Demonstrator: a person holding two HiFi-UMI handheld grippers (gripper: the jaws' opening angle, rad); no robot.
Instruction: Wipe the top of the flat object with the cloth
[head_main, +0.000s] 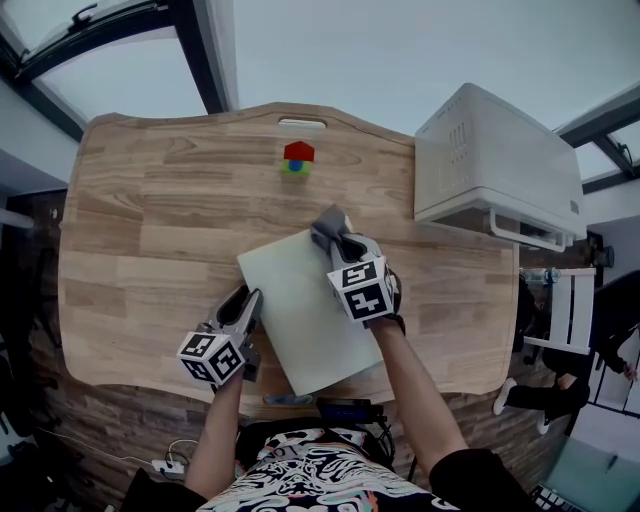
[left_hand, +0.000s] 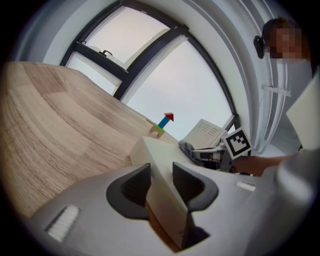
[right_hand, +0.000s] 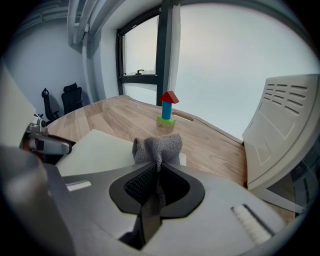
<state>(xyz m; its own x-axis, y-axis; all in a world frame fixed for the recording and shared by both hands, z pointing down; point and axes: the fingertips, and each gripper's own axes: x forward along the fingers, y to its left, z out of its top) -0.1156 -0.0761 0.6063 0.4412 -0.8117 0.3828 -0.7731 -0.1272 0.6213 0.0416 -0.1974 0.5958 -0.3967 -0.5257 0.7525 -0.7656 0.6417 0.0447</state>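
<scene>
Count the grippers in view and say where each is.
2. The left gripper clamps the board's left edge; the right gripper holds the cloth at the board's far corner. None seem hidden.

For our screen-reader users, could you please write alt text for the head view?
Right gripper holds a grey cloth at the far corner of a board; left gripper clamps its left edge. Blocks stand beyond on the table.
</scene>
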